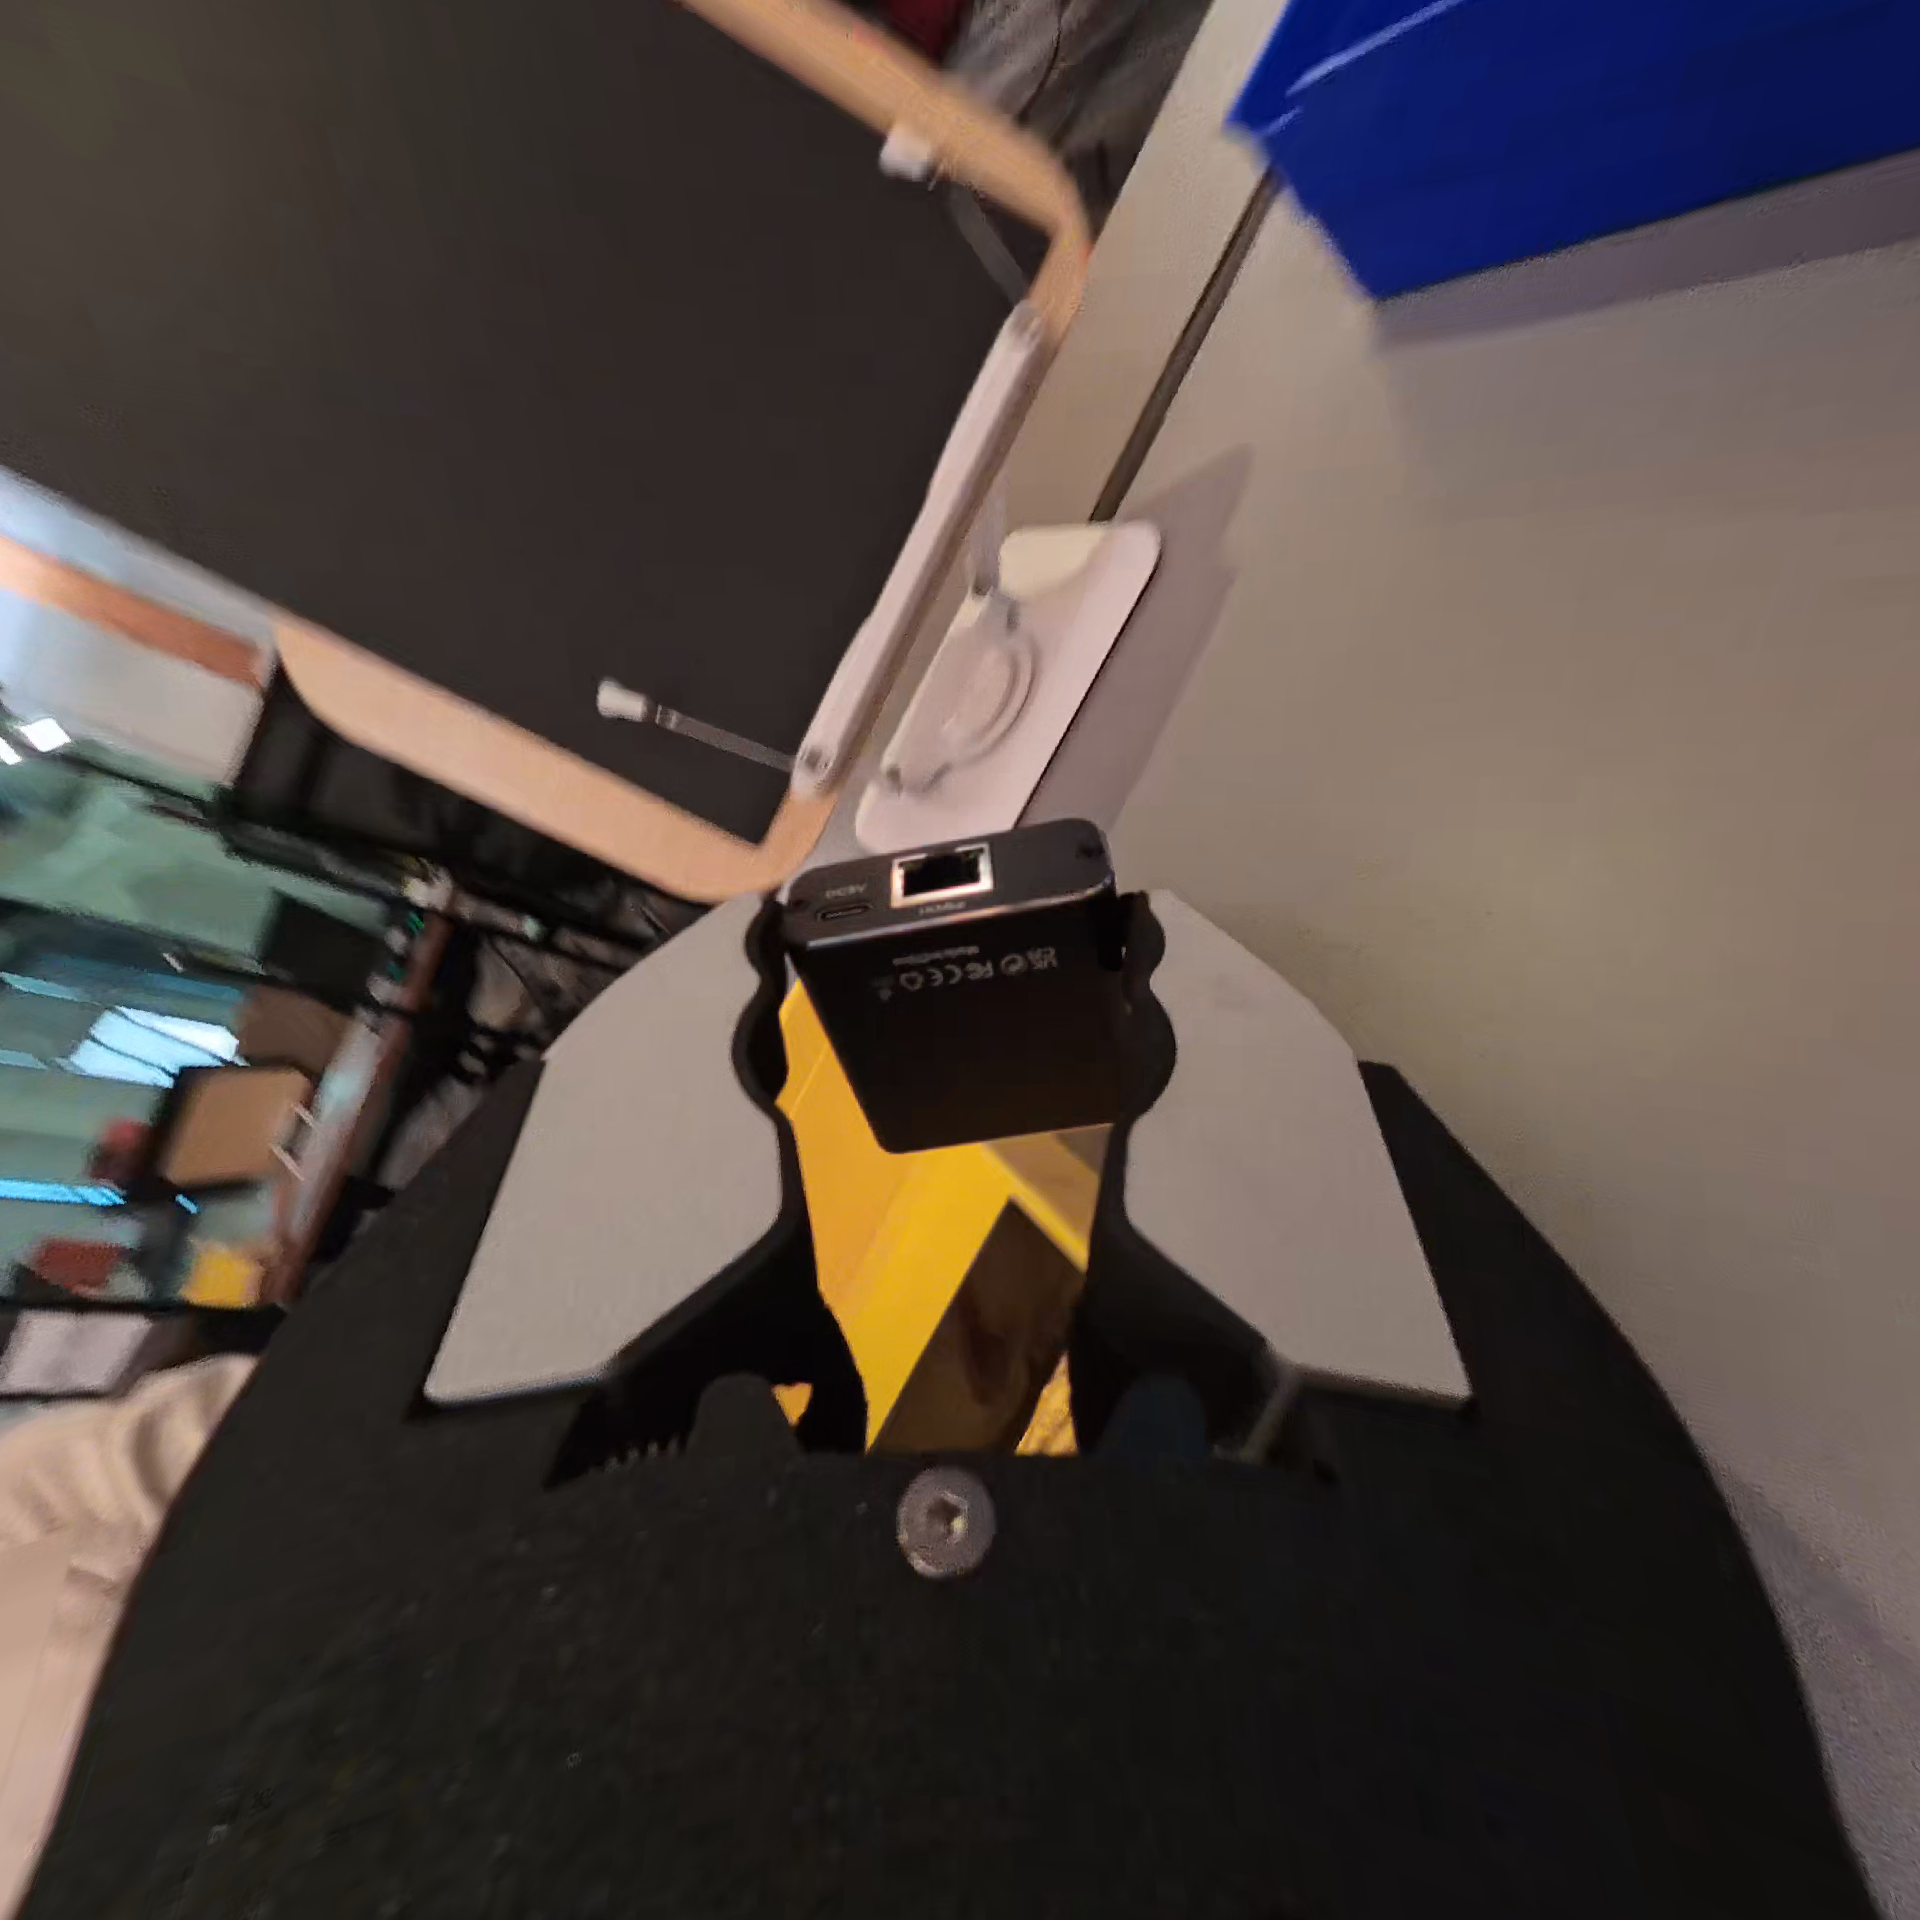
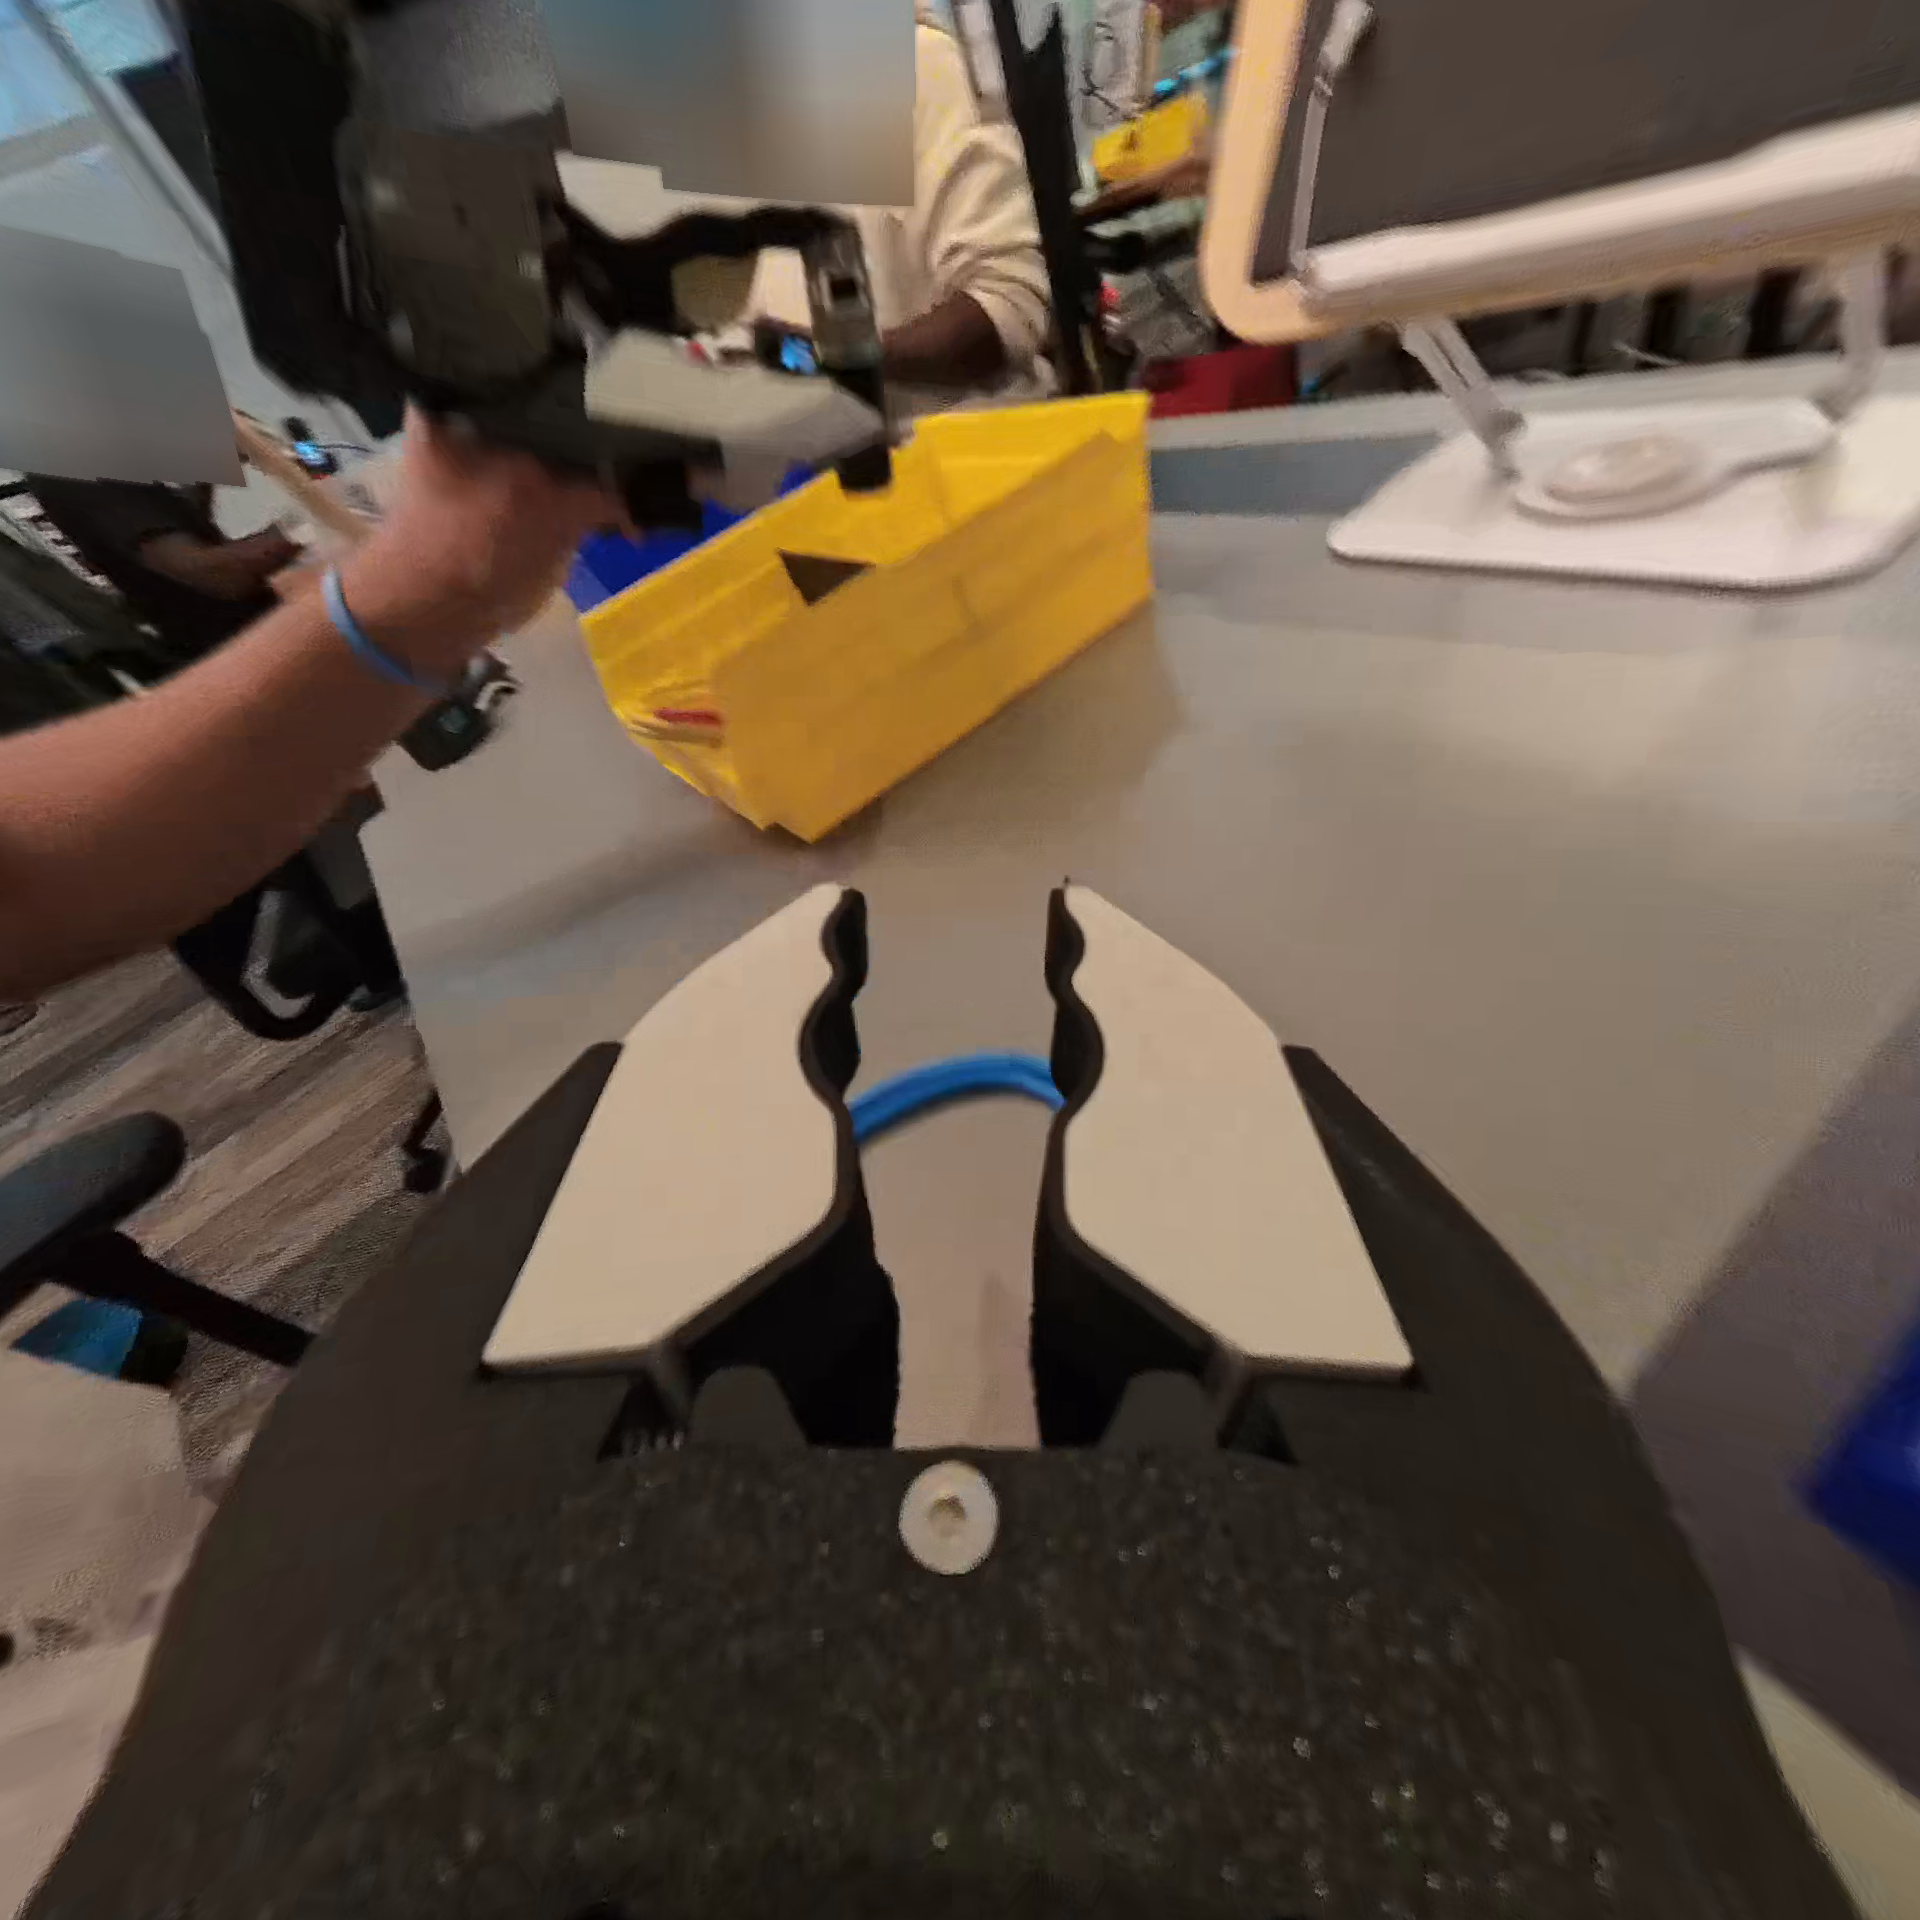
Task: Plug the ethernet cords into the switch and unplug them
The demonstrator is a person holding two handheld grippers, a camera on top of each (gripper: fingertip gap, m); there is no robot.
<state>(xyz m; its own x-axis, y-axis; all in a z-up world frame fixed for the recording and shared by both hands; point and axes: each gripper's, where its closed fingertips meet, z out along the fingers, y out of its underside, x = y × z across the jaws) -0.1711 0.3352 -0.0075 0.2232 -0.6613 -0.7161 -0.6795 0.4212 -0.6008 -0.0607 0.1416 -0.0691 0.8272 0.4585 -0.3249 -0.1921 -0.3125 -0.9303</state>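
Left wrist view: left tongs [image 1: 940, 935] clenched on small black switch [image 1: 961, 997], held by its sides, lifted off grey desk [image 1: 1558, 935]. Port face turned away from camera, one network socket showing, empty. Yellow bin [image 1: 914, 1247] visible below between the fingers. White monitor stand [image 1: 1029, 665] beyond, blue bin [image 1: 1610, 135] upper right.

Right wrist view: right tongs [image 2: 956, 914] released, fingers apart, nothing between them, low over desk [image 2: 1455, 831]. Blue cord [image 2: 951, 1091] looped on desk beneath the fingers; plug end not visible. Left tongs [image 2: 862, 436] farther off, above yellow bin [image 2: 894, 644], a hand [image 2: 468, 561] holding the tool. Heavy motion blur there.

Risks, judged: switch held only at its edges, likely to twist or slip under a plug's push. Cord is limp; grabbing far from the plug would leave it hard to aim.
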